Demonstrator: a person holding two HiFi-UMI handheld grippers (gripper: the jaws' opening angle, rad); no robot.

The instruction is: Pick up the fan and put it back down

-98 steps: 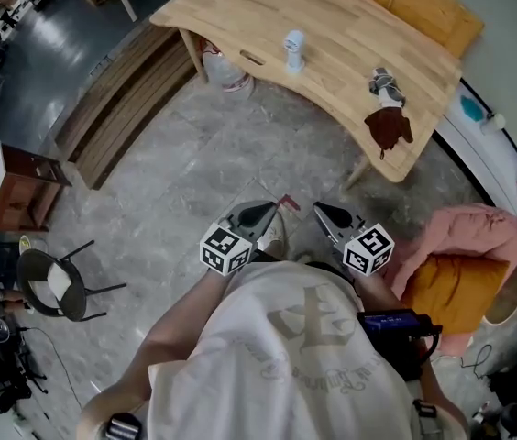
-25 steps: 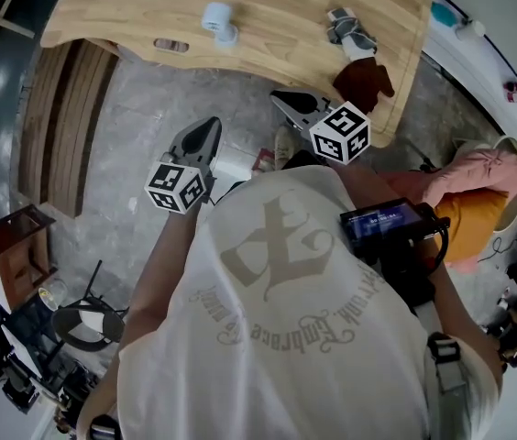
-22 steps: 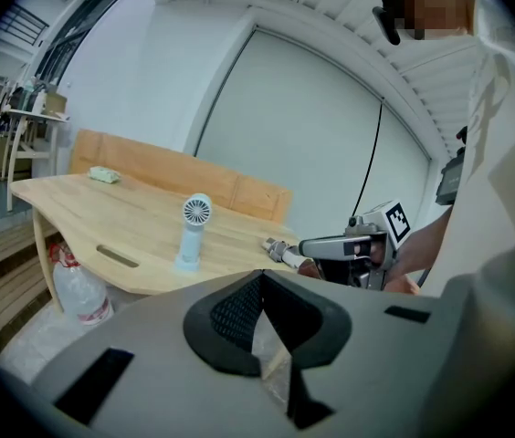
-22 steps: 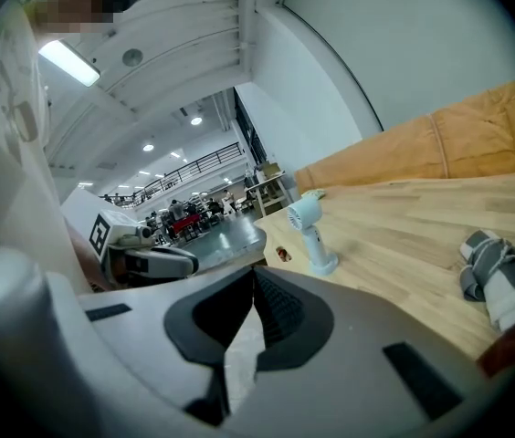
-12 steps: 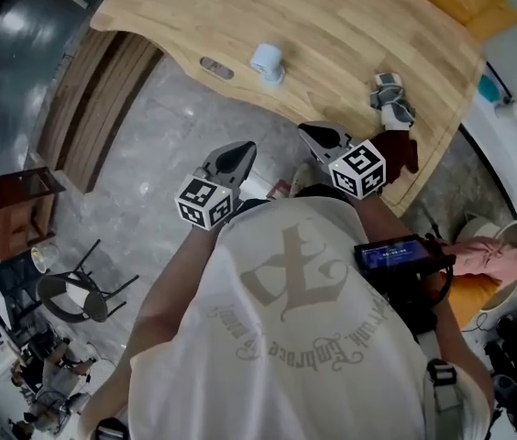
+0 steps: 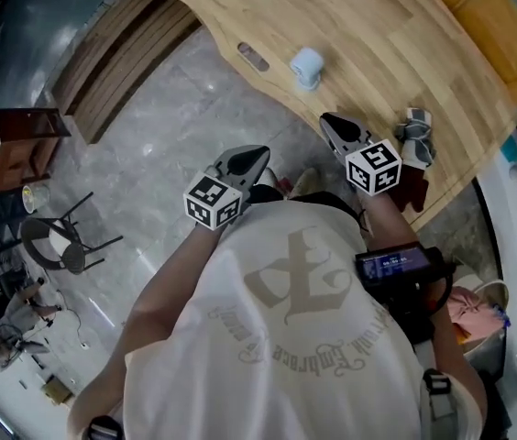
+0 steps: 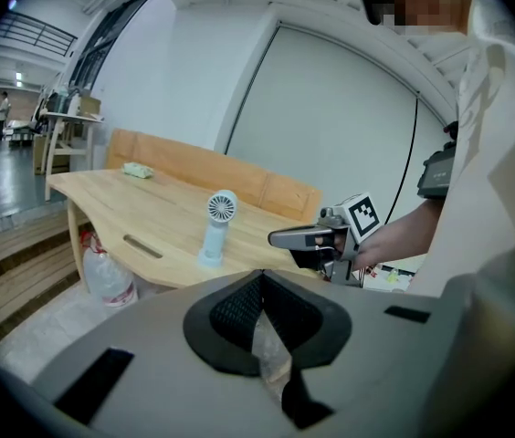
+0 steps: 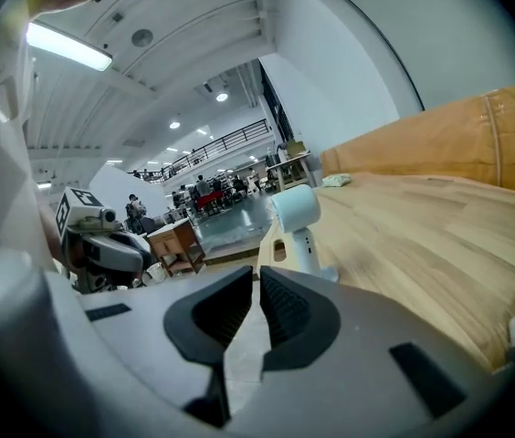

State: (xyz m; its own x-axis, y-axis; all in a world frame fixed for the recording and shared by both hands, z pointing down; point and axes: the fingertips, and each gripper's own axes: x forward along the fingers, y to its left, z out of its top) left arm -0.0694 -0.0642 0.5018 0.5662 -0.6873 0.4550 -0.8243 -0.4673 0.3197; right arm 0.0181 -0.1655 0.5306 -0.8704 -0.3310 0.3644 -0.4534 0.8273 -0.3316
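Where it stands: the fan [image 6: 307,65] is upright on its base on the worktop [image 6: 378,16], near the front edge; nothing touches it
Long axis: vertical; slim stem below, round head on top
Right side: the right gripper [image 6: 328,119] has its jaws pressed together and empty; its tips are over the worktop edge, and the fan lies straight ahead, still apart
Left side: the left gripper [image 6: 258,153] also has its jaws closed on nothing; it is over the floor, farther back
Nearer hand: the right, as I judge it
Coming move: probably the jaws part first, then close across the stem

The right hand-held gripper [image 6: 328,120] hovers near the fan [image 6: 307,66] on the table [image 6: 396,16].
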